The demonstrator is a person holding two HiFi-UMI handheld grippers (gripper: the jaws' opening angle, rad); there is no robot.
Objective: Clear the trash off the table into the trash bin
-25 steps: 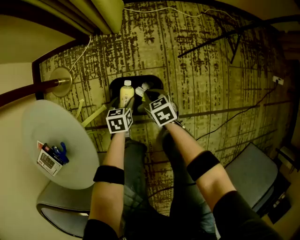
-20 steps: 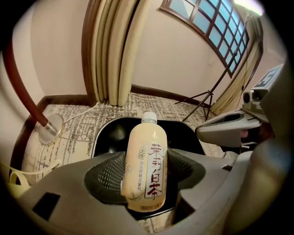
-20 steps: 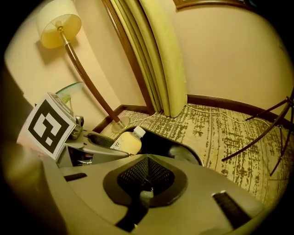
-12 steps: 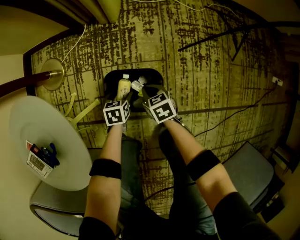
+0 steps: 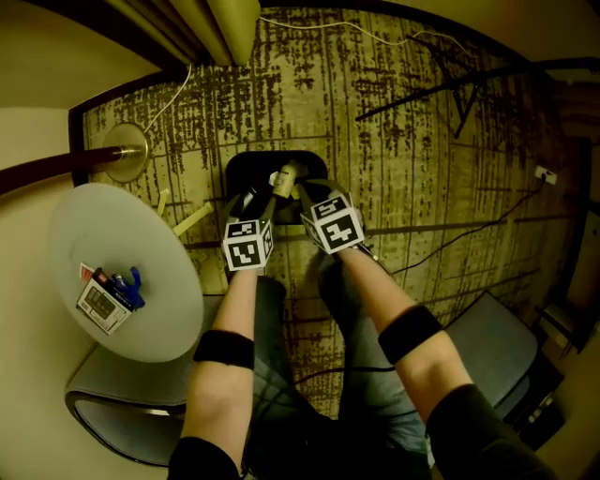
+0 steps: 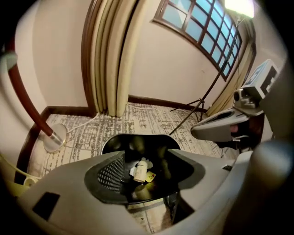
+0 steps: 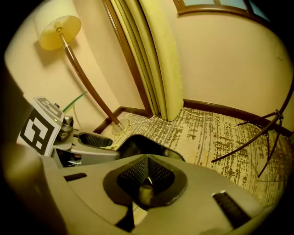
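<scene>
**Clearance round the floor bin: carpet open to right and far, left side crowded.**
Trash bin (image 5: pixel 240 167) open-topped. Left: round table (image 5: pixel 127 230), lamp base (image 5: pixel 125 152) with slanting pole (image 5: pixel 56 175). Far: curtain (image 5: pixel 230 23). Far right: tripod legs (image 7: pixel 248 142). Near: the person's legs (image 5: pixel 267 319).

Head view overhead, facing steeply down, gripper views low, close, angled downward, all three sharing trash bin (image 5: pixel 246 167) and carpet (image 5: pixel 422 141).

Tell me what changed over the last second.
The left claw let go of the plastic bottle, which dropped into the black trash bin; its jaws, now empty, have just been closing slightly. The right claw stayed shut; the round table's small items are untouched.
</scene>
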